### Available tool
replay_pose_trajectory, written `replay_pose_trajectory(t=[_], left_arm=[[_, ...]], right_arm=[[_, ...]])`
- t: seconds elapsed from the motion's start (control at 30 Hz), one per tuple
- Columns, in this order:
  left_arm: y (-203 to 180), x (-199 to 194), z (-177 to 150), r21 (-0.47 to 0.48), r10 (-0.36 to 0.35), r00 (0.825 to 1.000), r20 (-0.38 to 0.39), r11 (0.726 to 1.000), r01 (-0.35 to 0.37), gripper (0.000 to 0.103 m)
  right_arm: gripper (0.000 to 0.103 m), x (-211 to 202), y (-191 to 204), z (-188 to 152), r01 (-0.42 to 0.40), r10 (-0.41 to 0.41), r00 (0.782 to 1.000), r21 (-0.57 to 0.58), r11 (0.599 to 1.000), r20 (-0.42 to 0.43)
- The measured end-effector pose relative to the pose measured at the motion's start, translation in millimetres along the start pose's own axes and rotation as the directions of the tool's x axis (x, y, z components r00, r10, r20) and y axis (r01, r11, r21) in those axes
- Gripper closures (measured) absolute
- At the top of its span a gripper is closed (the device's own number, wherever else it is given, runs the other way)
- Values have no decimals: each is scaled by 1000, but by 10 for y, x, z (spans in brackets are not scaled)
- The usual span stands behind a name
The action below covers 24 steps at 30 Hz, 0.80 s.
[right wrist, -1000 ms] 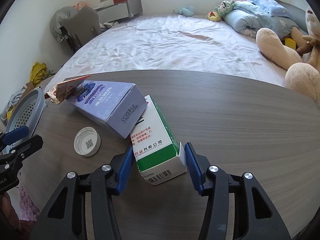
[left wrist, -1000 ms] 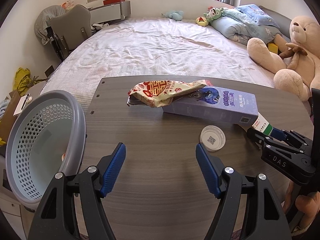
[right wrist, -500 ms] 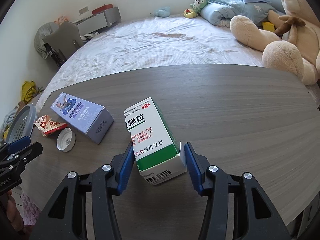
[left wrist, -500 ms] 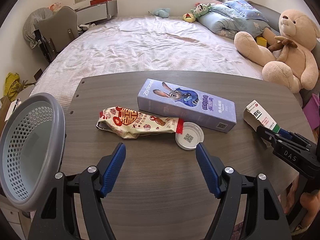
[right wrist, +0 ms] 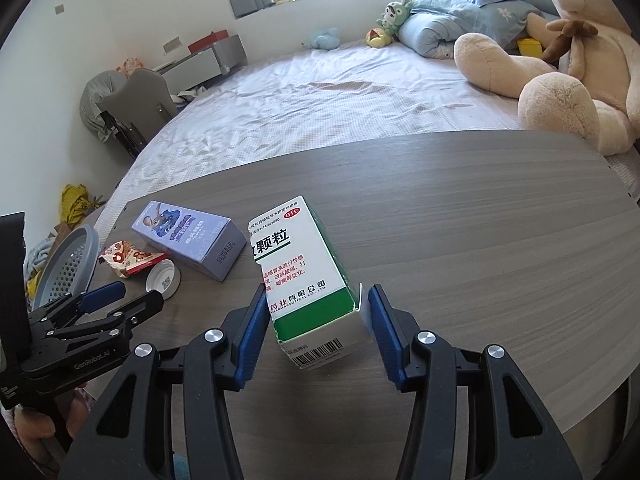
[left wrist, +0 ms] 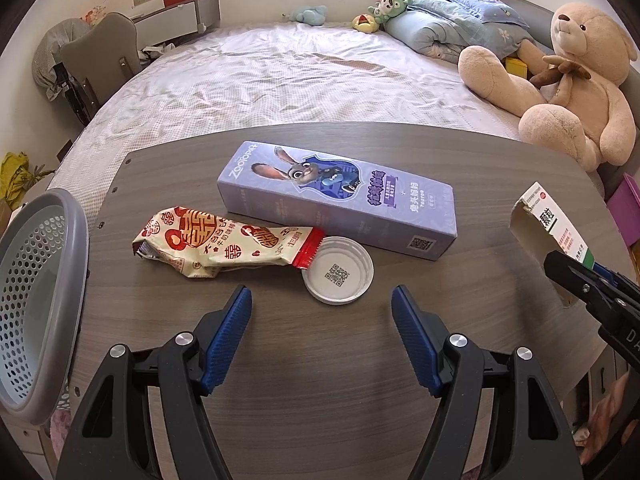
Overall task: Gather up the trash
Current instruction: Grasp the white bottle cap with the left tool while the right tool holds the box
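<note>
Leftmost, a grey perforated plastic basket (left wrist: 36, 304) sits at the frame edge beside the wood-grain counter (left wrist: 320, 360); centre, a crumpled red-and-cream snack wrapper (left wrist: 216, 242), white round cap (left wrist: 338, 270) and lilac rabbit-print carton (left wrist: 340, 196) lie beyond the left claw (left wrist: 322, 328), spread wide and empty. Lower right, the right claw (right wrist: 316, 314) grips a green-and-white medicine box (right wrist: 304, 268).

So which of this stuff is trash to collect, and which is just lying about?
Job:
- medicine box, in right gripper
- snack wrapper
- white lid
- purple box
- basket

Lying about:
- teddy bear
- small plush toys
- blue bedding
</note>
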<state>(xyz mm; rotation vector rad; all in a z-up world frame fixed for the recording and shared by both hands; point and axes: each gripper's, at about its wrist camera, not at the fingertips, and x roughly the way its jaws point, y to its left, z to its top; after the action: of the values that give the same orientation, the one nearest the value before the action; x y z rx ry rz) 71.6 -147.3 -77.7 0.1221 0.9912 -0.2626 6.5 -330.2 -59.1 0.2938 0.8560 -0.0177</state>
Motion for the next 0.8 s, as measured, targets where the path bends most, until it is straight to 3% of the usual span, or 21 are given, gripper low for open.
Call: replay_pose_trajectory(t=[0.43, 0.67, 0.8], left_arm=[[-127, 175, 104, 22, 52, 999, 3, 998, -52, 35], [-149, 183, 129, 32, 25, 1000, -3, 999, -25, 64], [-112, 149, 87, 18, -1, 1000, -18, 1000, 1, 64]], right_arm=[[54, -85, -75, -24, -32, 32, 999, 26, 999, 12], [54, -108, -85, -34, -36, 35, 999, 30, 999, 14], [54, -130, -74, -47, -39, 38, 999, 30, 999, 17]])
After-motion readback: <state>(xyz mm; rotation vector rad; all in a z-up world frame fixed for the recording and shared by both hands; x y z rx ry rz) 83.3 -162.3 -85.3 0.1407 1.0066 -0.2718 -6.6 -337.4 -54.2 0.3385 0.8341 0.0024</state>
